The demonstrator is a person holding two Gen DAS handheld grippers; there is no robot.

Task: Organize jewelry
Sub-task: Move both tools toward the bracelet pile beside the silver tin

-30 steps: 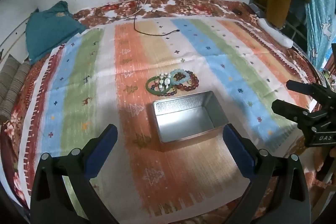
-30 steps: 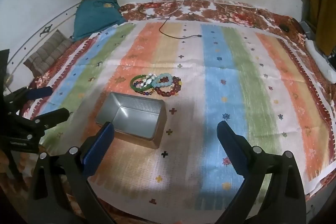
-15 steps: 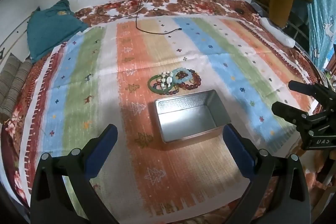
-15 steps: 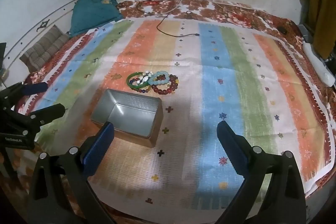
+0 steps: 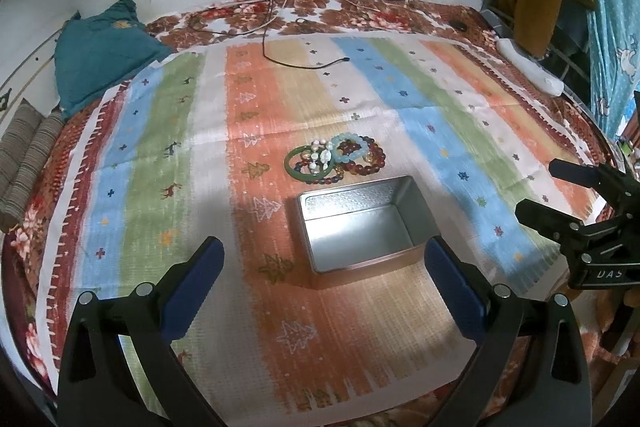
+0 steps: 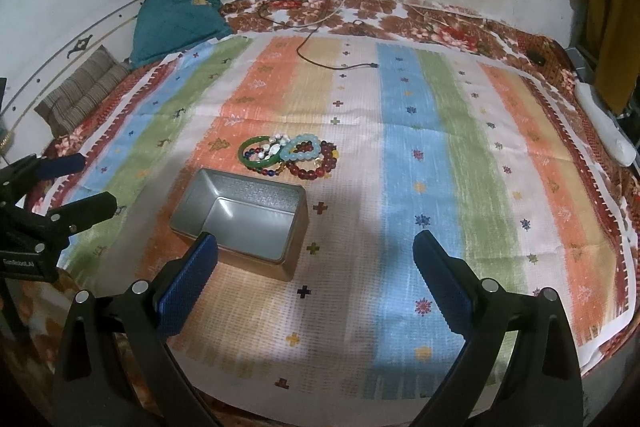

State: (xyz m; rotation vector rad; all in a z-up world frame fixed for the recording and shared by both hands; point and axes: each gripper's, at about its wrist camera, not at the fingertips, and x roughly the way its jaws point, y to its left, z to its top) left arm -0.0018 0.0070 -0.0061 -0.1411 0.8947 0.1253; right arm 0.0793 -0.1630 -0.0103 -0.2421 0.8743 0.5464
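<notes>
Bracelets [image 5: 335, 159] heaped beside one tin [image 5: 362, 227]; both hand-held grippers [image 5: 322, 281] [image 6: 316, 269] spread, empty.

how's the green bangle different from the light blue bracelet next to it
The green bangle is one smooth, solid dark green ring; the light blue bracelet is a string of round pale beads. The bangle lies at the left end of the pile, the blue bracelet nearer the middle, overlapping the dark red beads. Both lie flat on the striped cloth, outside the tin.
</notes>
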